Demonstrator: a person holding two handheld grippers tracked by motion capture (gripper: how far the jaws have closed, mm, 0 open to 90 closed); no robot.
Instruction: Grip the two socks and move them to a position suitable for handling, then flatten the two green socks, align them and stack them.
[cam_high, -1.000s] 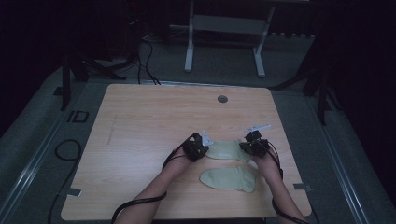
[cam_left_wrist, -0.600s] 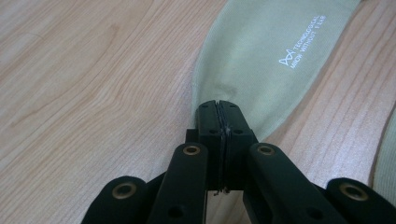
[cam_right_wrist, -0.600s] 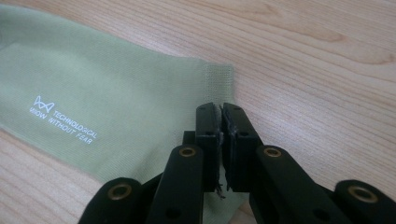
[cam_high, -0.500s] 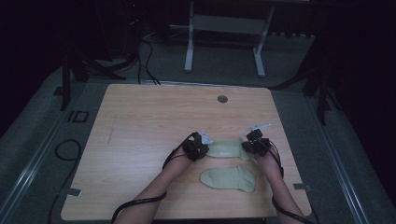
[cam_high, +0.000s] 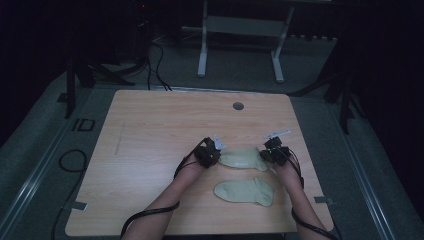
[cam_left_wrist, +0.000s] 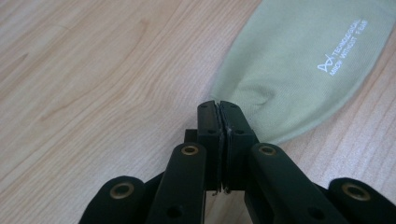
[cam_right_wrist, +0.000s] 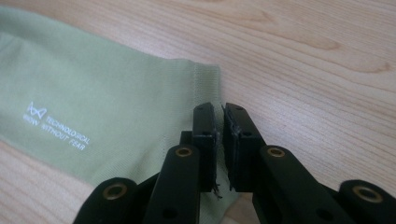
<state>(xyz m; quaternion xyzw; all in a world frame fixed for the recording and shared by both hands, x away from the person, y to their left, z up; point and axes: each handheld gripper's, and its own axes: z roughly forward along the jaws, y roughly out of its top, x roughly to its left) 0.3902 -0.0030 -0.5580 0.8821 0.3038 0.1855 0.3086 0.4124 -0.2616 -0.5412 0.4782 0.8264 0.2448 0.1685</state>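
Left gripper (cam_left_wrist: 218, 109): pinches the far sock (cam_high: 243, 159) at its toe end.
Right gripper (cam_right_wrist: 219, 114): clamped on that sock's cuff edge.
Far sock: flat on table (cam_high: 150, 130), stretched between both grippers.
Near sock (cam_high: 245, 191): lies just below, untouched.

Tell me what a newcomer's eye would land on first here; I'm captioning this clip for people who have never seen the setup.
Two pale green socks on the wooden table. The farther sock is stretched between the left claw and the right claw, each shut on one end; white lettering shows on it. The nearer sock lies flat and untouched between the person's forearms.
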